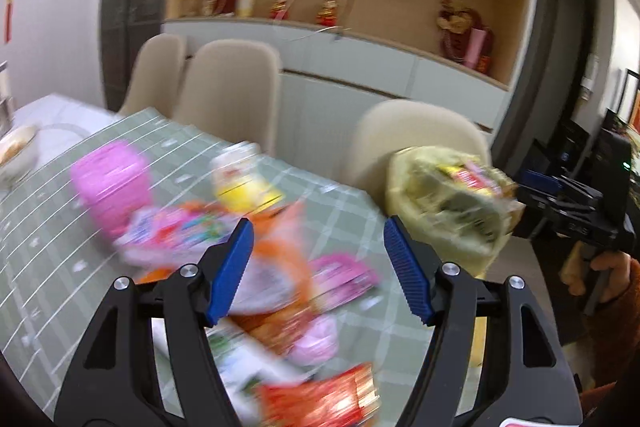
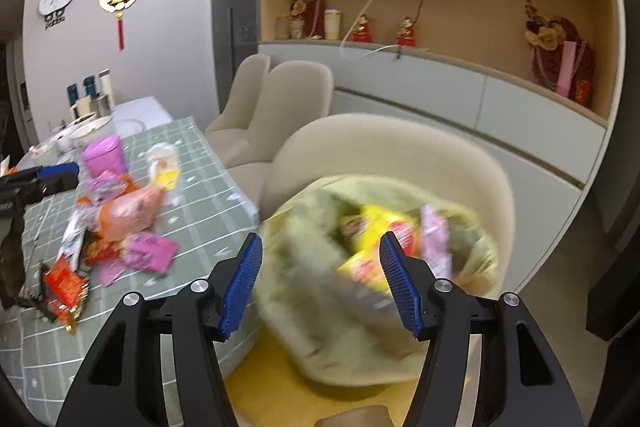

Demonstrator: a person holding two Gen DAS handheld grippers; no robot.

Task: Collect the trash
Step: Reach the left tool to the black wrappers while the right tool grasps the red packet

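Note:
A blurred heap of trash lies on the green checked tablecloth (image 1: 48, 235): an orange wrapper (image 1: 276, 255), a pink packet (image 1: 344, 271), a red wrapper (image 1: 320, 399), a pink cup (image 1: 112, 187) and a yellow-labelled bottle (image 1: 244, 183). My left gripper (image 1: 320, 273) hangs open just above the heap, its pads touching nothing. Beside the table's corner stands a bin lined with a yellow-green bag (image 2: 304, 267), with yellow and pink wrappers (image 2: 372, 231) inside. My right gripper (image 2: 320, 283) is open over the bag's mouth, nothing between its pads. The heap (image 2: 128, 213) lies to its left.
The bin rests on a cream chair (image 2: 384, 155) with a yellow seat (image 2: 272, 367); two more cream chairs (image 1: 232, 87) stand along the table's far side. Bowls and flasks (image 2: 88, 103) crowd the table's far end. Shelves and cabinets (image 2: 440, 87) line the wall behind.

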